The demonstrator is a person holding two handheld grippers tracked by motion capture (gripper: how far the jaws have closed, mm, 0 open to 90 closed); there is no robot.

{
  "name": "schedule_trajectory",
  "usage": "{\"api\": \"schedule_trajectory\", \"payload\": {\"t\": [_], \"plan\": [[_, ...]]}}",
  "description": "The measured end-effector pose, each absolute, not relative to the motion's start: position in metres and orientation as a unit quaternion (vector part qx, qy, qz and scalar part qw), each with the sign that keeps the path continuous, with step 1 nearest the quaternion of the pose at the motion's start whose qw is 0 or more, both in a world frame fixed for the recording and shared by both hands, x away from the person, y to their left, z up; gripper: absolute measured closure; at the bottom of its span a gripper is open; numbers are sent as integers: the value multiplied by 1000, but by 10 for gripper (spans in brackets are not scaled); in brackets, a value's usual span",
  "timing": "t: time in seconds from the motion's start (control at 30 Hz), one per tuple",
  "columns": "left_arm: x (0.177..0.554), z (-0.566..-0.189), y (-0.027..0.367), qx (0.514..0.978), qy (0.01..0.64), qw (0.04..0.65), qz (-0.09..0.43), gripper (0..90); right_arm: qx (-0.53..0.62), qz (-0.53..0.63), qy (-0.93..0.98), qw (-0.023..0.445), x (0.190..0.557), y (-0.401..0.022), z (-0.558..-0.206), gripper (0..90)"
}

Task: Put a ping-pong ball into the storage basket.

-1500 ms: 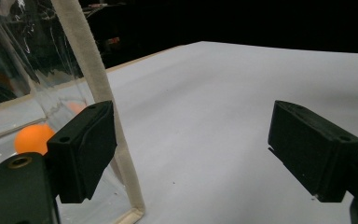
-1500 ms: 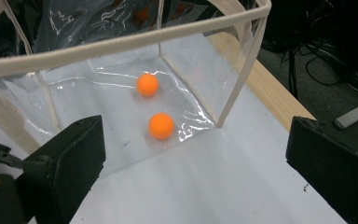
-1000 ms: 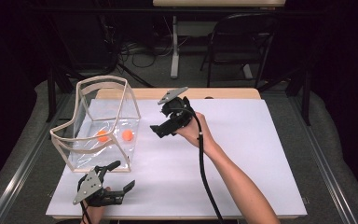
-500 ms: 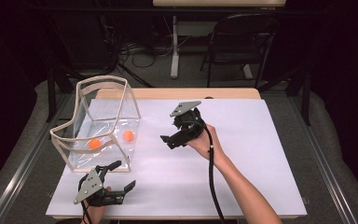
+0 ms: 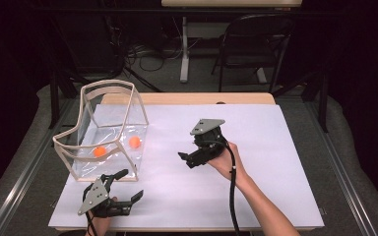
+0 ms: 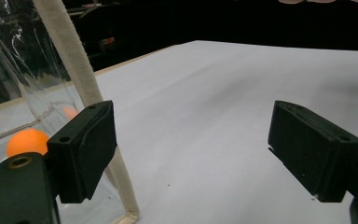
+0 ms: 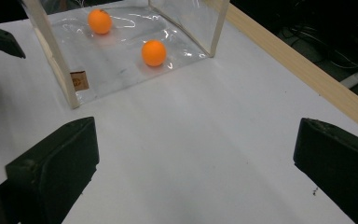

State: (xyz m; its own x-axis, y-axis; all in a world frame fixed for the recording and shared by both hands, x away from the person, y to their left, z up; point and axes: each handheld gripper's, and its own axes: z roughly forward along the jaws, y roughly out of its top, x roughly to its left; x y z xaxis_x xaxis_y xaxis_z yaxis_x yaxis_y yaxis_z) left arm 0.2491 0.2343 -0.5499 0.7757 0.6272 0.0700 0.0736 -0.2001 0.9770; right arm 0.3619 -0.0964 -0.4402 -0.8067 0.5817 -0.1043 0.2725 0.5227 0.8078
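Observation:
A clear plastic container (image 5: 123, 105) with beige trim stands at the table's left and holds two orange balls (image 5: 100, 152) (image 5: 135, 142). My left gripper (image 5: 130, 184) rests low at the front left, just in front of the container, open and empty. In the left gripper view its jaws (image 6: 198, 149) stand wide apart beside the container's beige corner post (image 6: 86, 88), with a ball (image 6: 27, 141) behind the plastic. My right gripper (image 5: 191, 155) hovers mid-table, held in a hand, pointing left towards the container. It (image 7: 196, 172) is open and empty, and both balls (image 7: 99, 21) (image 7: 154, 52) lie ahead of it inside the container (image 7: 121, 56).
A white sheet (image 5: 275, 147) covers the table, with a wooden strip (image 5: 187, 98) along the far edge. A cable (image 5: 234, 196) trails from the right gripper along the forearm. A dark chair (image 5: 256, 44) and floor cables lie beyond the table.
My right gripper has drawn back from the container, moving right and towards the person. One ball has rolled a little to the left inside the container. The left gripper has stayed put.

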Motion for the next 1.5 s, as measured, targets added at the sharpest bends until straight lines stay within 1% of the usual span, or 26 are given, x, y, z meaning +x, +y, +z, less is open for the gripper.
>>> {"api": "schedule_trajectory", "payload": {"t": [0.83,1.5], "plan": [[249,-550,233,738,238,585,237,158,265,442,828,220,315,-146,-471,0],[250,-550,232,742,235,582,238,158,256,453,817,248,288,-180,-499,0]]}}
